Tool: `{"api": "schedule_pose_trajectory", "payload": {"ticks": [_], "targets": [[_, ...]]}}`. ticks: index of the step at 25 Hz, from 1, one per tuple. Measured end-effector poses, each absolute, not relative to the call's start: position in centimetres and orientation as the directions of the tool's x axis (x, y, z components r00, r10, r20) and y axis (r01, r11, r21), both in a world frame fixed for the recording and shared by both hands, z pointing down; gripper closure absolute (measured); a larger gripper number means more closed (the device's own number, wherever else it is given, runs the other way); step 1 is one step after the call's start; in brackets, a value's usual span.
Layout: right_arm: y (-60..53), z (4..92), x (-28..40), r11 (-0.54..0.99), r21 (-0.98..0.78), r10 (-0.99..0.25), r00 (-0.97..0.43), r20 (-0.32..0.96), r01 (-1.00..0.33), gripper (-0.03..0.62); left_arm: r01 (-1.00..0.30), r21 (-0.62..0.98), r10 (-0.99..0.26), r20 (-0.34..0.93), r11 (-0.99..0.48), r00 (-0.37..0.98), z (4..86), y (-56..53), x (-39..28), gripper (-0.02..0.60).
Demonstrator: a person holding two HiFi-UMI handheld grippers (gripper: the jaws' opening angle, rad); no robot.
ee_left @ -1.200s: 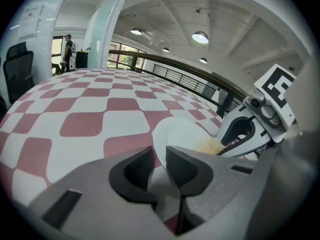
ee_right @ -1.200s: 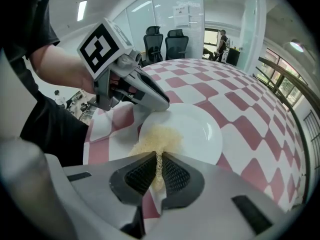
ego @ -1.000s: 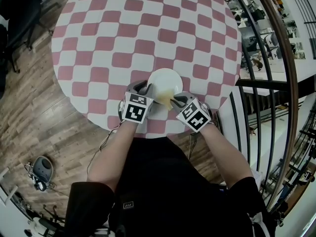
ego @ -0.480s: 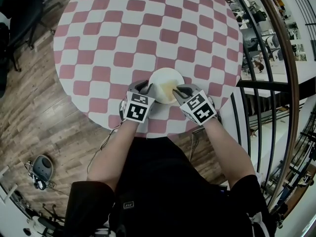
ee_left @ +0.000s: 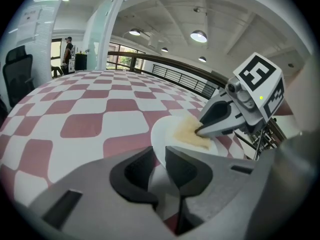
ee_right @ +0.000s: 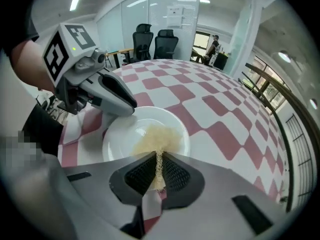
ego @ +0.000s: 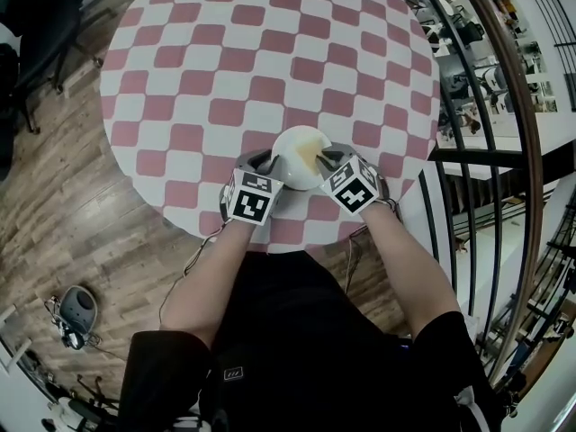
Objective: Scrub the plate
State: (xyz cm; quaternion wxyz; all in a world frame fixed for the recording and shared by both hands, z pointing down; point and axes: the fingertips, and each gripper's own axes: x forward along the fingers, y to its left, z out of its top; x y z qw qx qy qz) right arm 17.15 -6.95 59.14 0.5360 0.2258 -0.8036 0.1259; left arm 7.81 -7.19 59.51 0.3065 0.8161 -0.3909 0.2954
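A small white plate (ego: 295, 142) lies near the front edge of the round checkered table (ego: 225, 70). My left gripper (ego: 269, 162) is shut on the plate's near-left rim, and its jaws have just closed a little further. In the left gripper view the rim (ee_left: 159, 149) stands between the pads. My right gripper (ego: 321, 161) is shut on a yellow mesh scrub cloth (ee_right: 158, 135), which fans out over the plate (ee_right: 120, 136). The cloth (ee_left: 190, 131) rests on the plate's middle, under the right gripper (ee_left: 200, 131).
The table's front edge (ego: 270, 241) runs just under both grippers. A dark metal railing (ego: 468, 133) curves along the right side. Office chairs (ee_right: 157, 43) stand beyond the table's far side. A small device (ego: 76, 309) lies on the wooden floor at the left.
The right gripper has slid the cloth farther onto the plate, away from the person and slightly left. The left gripper and the plate have stayed in place.
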Motion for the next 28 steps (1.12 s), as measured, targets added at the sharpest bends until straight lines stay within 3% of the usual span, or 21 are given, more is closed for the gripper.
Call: {"api": "schedule_pose_trajectory", "payload": {"ticks": [13,20,24,28], "targets": [[-1.2,58.6,17.2,0.854,-0.071,-0.154,-0.380,0.912,-0.516,0.556,-0.819,0.269,-0.458,0.721,-0.507,0.520,59.6,-7.5,7.8,0.502],[5.6,57.7,16.8,0.841,-0.264,0.031,-0.446,0.895,-0.471,0.556,-0.826,0.266,-0.423,0.757,-0.496,0.498,59.4,-7.0,7.7,0.502],[3.4,52.5,16.5,0.734,-0.358,-0.101,-0.614,0.783,-0.577,0.556,-0.811,0.235,-0.437,0.744,-0.536,0.505,56.5,-7.9,7.1,0.502],[1.5,47.5,17.7,0.670,-0.400,-0.239,-0.692,0.681,-0.625,0.556,-0.794,0.225,-0.458,0.715,-0.565,0.528,52.6,-7.5,6.8,0.502]]}}
